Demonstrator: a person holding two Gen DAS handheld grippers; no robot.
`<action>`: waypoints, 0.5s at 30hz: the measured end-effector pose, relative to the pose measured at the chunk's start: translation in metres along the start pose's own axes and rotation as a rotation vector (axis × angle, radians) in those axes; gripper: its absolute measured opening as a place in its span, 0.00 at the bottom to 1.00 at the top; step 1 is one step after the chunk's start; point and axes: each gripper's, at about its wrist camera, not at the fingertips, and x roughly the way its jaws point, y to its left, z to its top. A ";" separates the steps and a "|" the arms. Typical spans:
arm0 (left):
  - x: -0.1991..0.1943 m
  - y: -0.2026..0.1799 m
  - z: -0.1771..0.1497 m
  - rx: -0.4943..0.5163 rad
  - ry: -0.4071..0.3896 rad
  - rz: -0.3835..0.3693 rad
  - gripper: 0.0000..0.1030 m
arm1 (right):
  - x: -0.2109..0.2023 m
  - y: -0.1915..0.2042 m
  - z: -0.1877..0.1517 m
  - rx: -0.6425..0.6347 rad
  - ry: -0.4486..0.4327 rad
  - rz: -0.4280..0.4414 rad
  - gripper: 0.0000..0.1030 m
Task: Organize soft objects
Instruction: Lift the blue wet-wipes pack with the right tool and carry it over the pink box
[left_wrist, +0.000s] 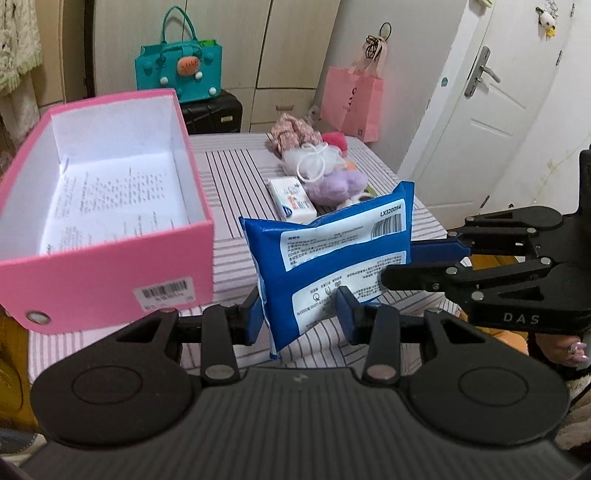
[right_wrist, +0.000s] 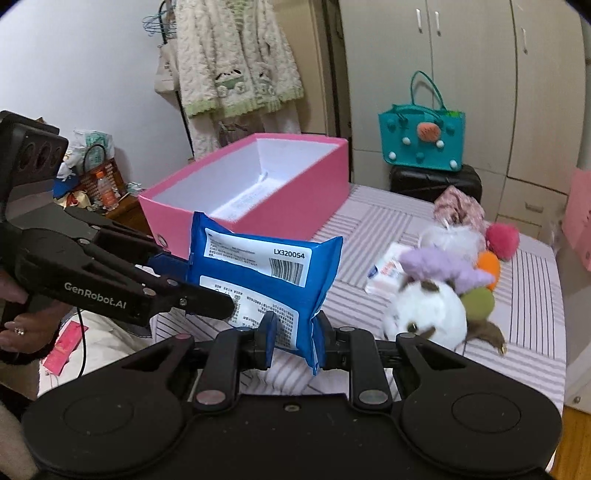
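Observation:
A blue pack of wipes hangs above the striped bed, held from two sides. My left gripper is shut on its lower left end, and in the right wrist view that gripper comes in from the left. My right gripper is shut on the other end of the pack, and it shows at the right of the left wrist view. An open pink box with a white inside lies just left of the pack. Plush toys and a small tissue pack lie beyond.
A striped bed cover carries everything. Behind the bed a teal handbag sits on a black suitcase, with a pink paper bag to its right. A white door is to the right. A person's hand grips the left handle.

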 end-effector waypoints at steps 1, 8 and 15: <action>-0.003 0.001 0.002 0.006 -0.008 0.003 0.39 | -0.001 0.002 0.004 -0.007 -0.002 0.002 0.27; -0.025 0.019 0.018 0.031 -0.095 0.060 0.39 | 0.005 0.020 0.036 -0.067 -0.035 0.004 0.29; -0.031 0.051 0.037 -0.008 -0.143 0.087 0.39 | 0.028 0.017 0.081 -0.073 -0.067 0.044 0.29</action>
